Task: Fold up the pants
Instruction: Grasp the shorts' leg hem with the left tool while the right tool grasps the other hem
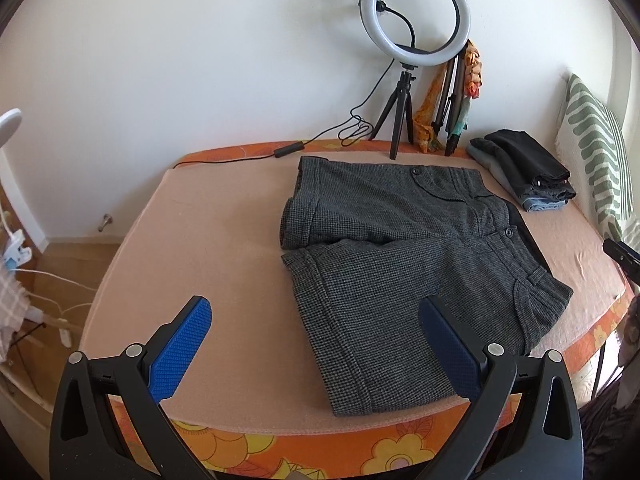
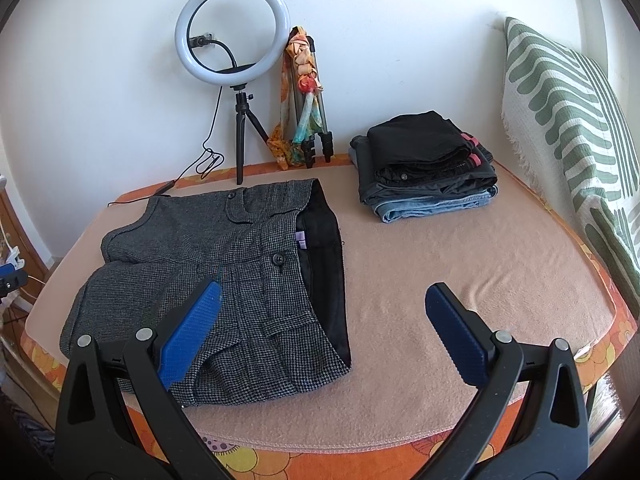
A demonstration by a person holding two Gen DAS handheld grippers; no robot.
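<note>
On the peach blanket (image 1: 208, 216) covering the bed, a pair of grey houndstooth shorts (image 1: 400, 272) is laid flat and unfolded, legs pointing to the left and waistband to the right, with the black lining exposed at the open waist in the right wrist view. At the far left of the left wrist view, white cables (image 1: 44, 280) are seen by the floor beside the bed. The left gripper (image 1: 314, 360) is held above the near edge of the bed with its blue pads (image 1: 180, 354) spread wide; nothing is gripped, and the right-hand pad is seen over the near leg of the shorts. Behind the shorts, a ring light (image 2: 233, 32) on a small tripod is stood against the white wall, and a folded tripod draped with a patterned scarf (image 2: 301, 92) is leaned just beside it. The right gripper (image 2: 320, 340) is likewise held wide apart and empty, its left pad over the waist end of the shorts and its right pad over bare blanket. Further right, a stack of folded garments (image 2: 428, 172) is placed well apart from the shorts, near the wall. At the far right, a green-and-white patterned pillow (image 2: 568, 120) is propped upright.
</note>
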